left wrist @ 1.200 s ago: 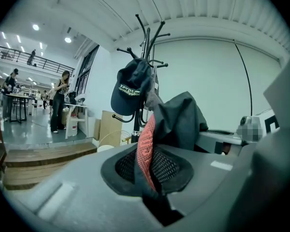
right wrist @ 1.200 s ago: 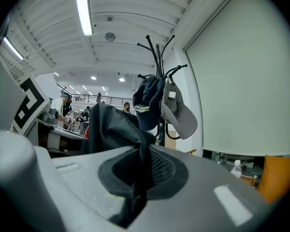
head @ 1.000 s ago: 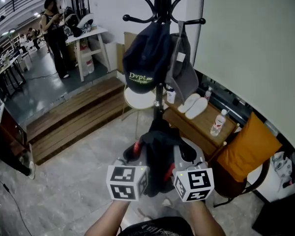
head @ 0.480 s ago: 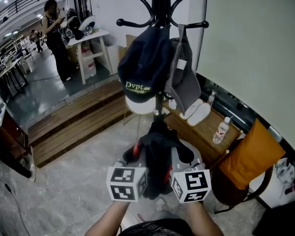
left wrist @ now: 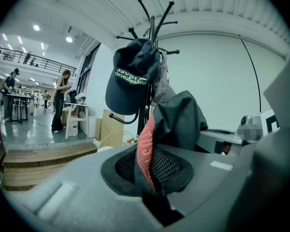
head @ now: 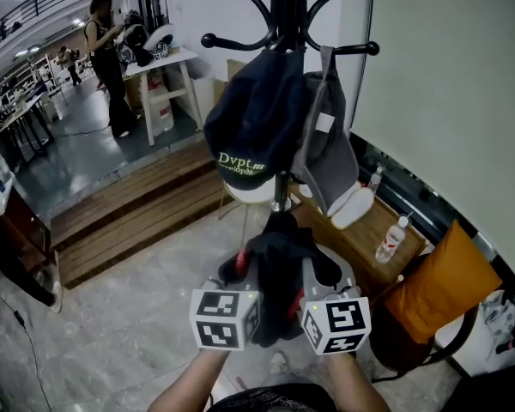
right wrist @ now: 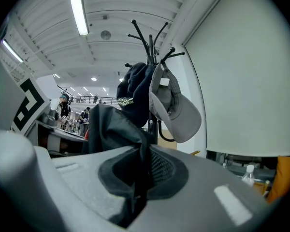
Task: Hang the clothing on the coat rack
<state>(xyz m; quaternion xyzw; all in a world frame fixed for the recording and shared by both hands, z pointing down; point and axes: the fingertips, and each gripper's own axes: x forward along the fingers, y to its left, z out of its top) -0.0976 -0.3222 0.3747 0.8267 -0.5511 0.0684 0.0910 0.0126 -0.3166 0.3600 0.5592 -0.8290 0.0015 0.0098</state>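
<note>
Below the black coat rack (head: 285, 7), the person is holding a dark garment (head: 279, 273) bunched between the 2 grippers, well under the hooks. The left gripper (left wrist: 152, 180) is clamping 1 fold and the right gripper (right wrist: 137, 178) is pinching another, with cloth running down between each pair of jaws.

A navy cap (head: 256, 114) and a grey cap (head: 333, 157) are hanging side by side on the rack, touching. Yellow-green lettering on the navy cap is reading "Dvpt", and a smaller line beneath looks like "developMent" in the left gripper view.

That view is also showing the garment's red mesh strip (left wrist: 146, 146) plainly, while the right gripper view is showing mostly dark cloth. Only the head view is taking in the orange cushion (head: 438, 277) and a water bottle (head: 390, 240) on the wooden bench (head: 369, 234).
</note>
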